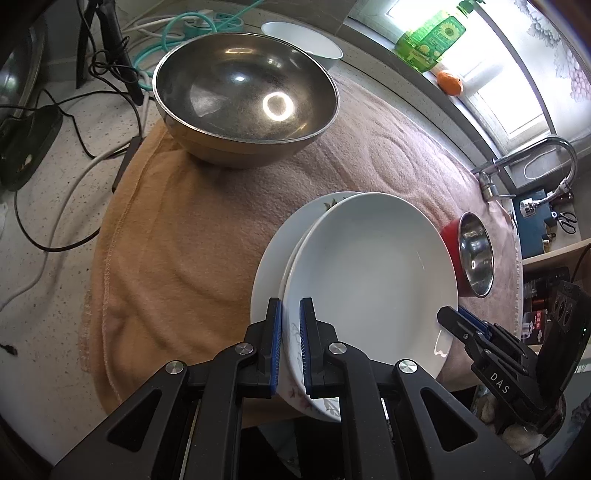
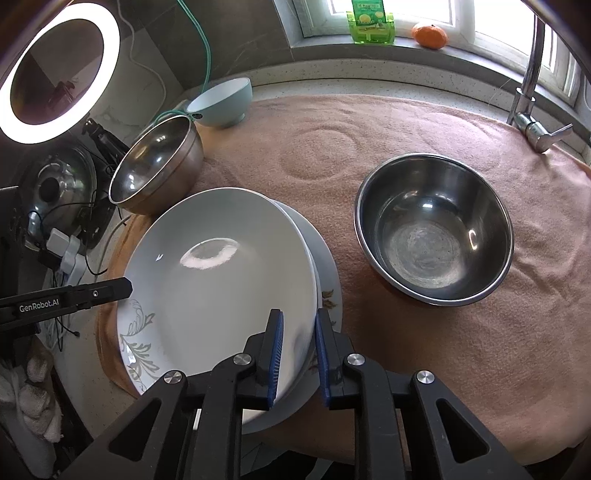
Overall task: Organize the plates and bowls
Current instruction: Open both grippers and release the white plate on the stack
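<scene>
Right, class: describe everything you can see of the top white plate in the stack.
The top white plate is round, glossy and shallow, ceramic by its look, plain in the middle with a grey leaf pattern near its rim. It lies tilted on two other plates over the pink towel. The left tool is shut on its rim; the right tool straddles the opposite edge, its pads not clearly pressing.

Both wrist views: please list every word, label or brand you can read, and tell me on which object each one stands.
"DAS": white letters on the black body of the right gripper, seen in the left wrist view.
"GenRobot.AI": white letters on a finger of the left gripper, seen in the right wrist view.
Green bottle on the window sill: its label carries print, too blurred to read.
</scene>
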Action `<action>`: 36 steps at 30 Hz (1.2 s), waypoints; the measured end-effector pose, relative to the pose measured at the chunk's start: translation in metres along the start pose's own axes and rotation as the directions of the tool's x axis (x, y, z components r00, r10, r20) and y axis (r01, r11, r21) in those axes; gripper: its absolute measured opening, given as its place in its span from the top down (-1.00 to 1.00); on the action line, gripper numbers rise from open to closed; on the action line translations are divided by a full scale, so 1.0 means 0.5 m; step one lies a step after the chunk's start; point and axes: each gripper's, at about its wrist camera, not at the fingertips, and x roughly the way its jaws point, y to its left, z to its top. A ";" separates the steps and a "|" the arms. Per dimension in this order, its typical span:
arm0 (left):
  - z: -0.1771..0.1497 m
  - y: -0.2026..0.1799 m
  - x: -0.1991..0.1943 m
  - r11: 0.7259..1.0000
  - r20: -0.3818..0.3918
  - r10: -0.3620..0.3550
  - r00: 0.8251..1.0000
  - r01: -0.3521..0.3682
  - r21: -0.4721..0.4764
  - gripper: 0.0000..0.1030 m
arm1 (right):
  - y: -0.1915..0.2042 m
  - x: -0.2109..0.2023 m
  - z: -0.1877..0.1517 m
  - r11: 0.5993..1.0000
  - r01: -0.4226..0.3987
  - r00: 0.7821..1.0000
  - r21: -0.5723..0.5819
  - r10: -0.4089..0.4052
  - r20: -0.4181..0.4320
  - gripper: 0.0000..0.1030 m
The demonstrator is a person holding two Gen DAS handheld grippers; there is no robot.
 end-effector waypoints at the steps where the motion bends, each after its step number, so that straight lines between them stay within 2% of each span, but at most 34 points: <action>1: 0.000 0.001 -0.001 1.000 0.000 -0.002 1.000 0.002 -0.002 0.86 | -0.001 0.000 0.000 1.000 -0.002 1.000 0.000 0.002 -0.002 0.67; 20: 0.004 0.024 -0.037 0.998 0.054 -0.030 0.998 0.033 -0.061 0.86 | -0.032 -0.040 0.006 0.998 -0.039 0.999 0.049 0.038 0.029 0.67; 29: 0.016 0.051 -0.057 0.993 0.086 -0.061 0.994 0.069 -0.100 0.86 | -0.055 -0.095 0.023 0.994 -0.059 0.994 0.091 0.050 0.097 0.66; 36: 0.024 0.066 -0.066 0.991 0.099 -0.066 0.993 0.077 -0.112 0.83 | -0.056 -0.120 0.042 0.992 -0.069 0.988 0.107 0.054 0.142 0.57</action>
